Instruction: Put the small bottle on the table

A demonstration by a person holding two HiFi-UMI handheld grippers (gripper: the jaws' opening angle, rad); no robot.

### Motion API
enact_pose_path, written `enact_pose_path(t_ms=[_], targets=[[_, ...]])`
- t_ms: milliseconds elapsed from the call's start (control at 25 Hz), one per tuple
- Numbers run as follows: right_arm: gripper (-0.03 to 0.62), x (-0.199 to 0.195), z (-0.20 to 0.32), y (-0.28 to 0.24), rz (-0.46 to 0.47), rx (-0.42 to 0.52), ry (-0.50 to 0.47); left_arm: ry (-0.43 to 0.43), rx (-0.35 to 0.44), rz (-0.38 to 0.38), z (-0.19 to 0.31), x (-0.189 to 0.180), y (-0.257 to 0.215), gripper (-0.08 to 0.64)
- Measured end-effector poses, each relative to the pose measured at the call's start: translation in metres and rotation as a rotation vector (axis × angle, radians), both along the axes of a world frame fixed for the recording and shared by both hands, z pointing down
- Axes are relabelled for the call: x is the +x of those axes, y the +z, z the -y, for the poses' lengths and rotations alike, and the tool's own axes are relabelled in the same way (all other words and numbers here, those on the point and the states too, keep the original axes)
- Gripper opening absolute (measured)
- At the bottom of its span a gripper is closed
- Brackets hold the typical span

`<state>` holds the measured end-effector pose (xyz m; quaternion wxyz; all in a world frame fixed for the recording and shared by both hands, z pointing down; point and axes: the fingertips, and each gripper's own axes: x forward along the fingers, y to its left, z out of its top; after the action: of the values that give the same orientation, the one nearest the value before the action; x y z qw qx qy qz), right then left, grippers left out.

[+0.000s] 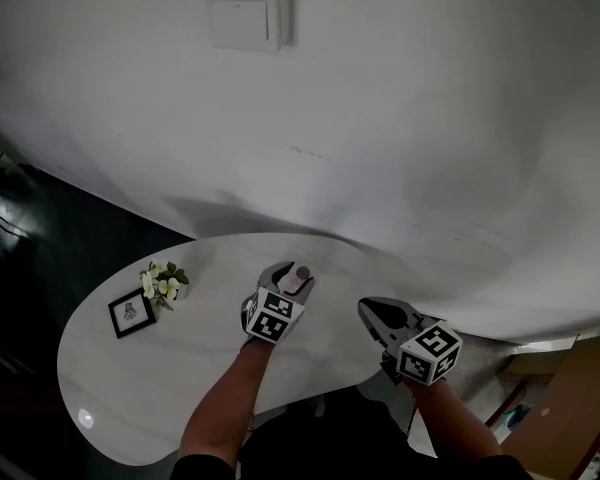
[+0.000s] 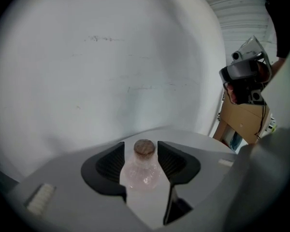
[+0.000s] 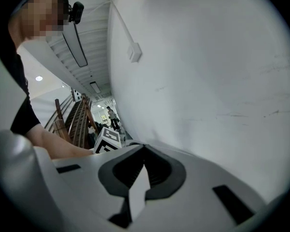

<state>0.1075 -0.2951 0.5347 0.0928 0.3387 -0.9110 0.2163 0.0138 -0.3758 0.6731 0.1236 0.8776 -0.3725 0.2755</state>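
Note:
A small clear bottle (image 1: 296, 282) with a cork stopper stands upright on the white oval table (image 1: 180, 378), near its back edge. My left gripper (image 1: 292, 273) straddles it. In the left gripper view the bottle (image 2: 144, 170) sits between the black pads (image 2: 111, 164) with a thin gap on each side, so the left gripper (image 2: 140, 145) is open around it. My right gripper (image 1: 370, 310) hovers to the right, by the table's right edge. In the right gripper view the right gripper (image 3: 144, 148) has its tips together and holds nothing.
A small framed picture (image 1: 131, 313) and a sprig of white flowers (image 1: 163, 281) sit on the table's left part. A white wall rises right behind the table, with a switch box (image 1: 245, 13) high up. A brown cardboard box (image 1: 570, 408) stands on the floor at right.

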Motion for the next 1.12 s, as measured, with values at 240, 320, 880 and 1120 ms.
enact_pose_path(t_ms=[240, 320, 880, 1120], targets=[[0.011, -0.012, -0.015, -0.017, -0.007, 0.036, 0.01, 0.043, -0.02, -0.047, -0.03, -0.016, -0.025, 0.202], [0.011, -0.017, -0.02, -0.026, -0.009, 0.052, 0.018, 0.044, 0.001, -0.051, -0.04, -0.024, -0.035, 0.201], [0.011, -0.028, -0.051, -0.069, -0.046, 0.145, 0.024, 0.049, 0.122, -0.283, -0.097, -0.061, -0.141, 0.196], [0.011, -0.003, -0.039, -0.096, 0.026, 0.215, -0.05, 0.004, 0.159, -0.323, -0.106, -0.045, -0.169, 0.147]])
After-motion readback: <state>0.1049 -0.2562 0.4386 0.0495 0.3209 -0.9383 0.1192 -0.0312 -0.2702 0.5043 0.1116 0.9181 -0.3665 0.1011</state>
